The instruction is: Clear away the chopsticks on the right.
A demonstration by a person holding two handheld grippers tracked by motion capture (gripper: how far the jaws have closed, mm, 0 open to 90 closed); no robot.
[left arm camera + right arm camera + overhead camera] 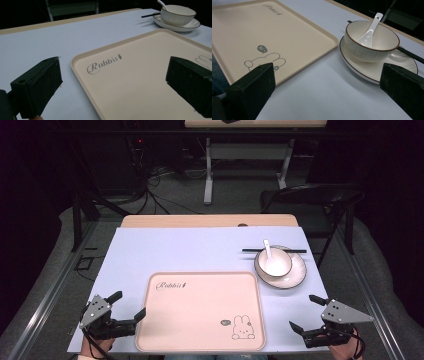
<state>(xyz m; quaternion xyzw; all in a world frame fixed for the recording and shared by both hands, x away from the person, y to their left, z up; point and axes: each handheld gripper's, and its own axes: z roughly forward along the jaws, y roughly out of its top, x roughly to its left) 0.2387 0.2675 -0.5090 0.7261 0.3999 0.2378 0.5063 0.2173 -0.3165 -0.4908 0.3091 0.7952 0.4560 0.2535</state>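
Chopsticks (274, 250) behind bowl (273, 261), clearest from high view

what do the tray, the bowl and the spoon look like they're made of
Tray: probably plastic or melamine, matte beige, with a molded raised rim and printed rabbit artwork.
Bowl: likely glazed ceramic or porcelain, glossy white with a thin dark rim line and fine ribbing outside.
Spoon: seemingly the same white glazed ceramic, smooth with a soft sheen; white plastic can't be ruled out.

Beyond my worktop (165, 247), a dark folding chair (310, 197) stands at right, cables (150, 180) tangle across the grey floor (50, 265), and a second table's white legs (208, 170) rise behind.
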